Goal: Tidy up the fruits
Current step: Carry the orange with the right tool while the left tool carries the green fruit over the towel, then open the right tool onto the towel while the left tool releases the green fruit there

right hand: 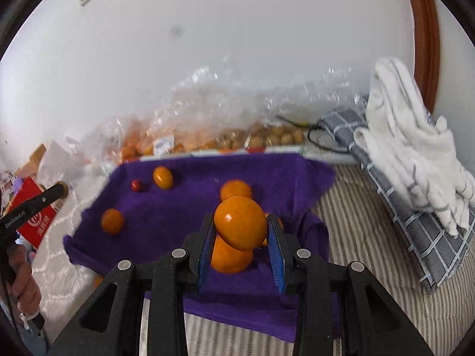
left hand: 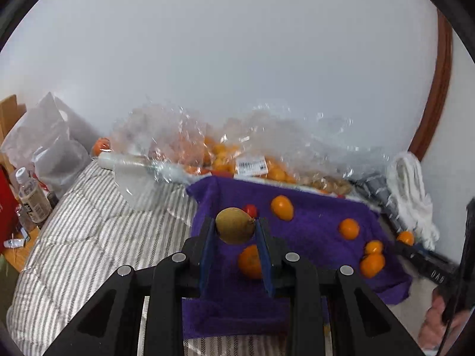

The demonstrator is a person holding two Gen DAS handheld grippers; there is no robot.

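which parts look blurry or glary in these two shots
Left wrist view: the kiwi in the left tool is sharp, while the clear bags behind are smeared and glinting. Right wrist view: the orange in the right tool has a small highlight; the bags are blurred, and the edges bend.

"GenRobot.AI" on left gripper (right hand: 61, 191) handle

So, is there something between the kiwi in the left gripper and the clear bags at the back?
Nothing solid stands in the way. The left gripper holds the kiwi above the purple towel. Only a small red fruit and an orange lie low on the towel before the clear bags.
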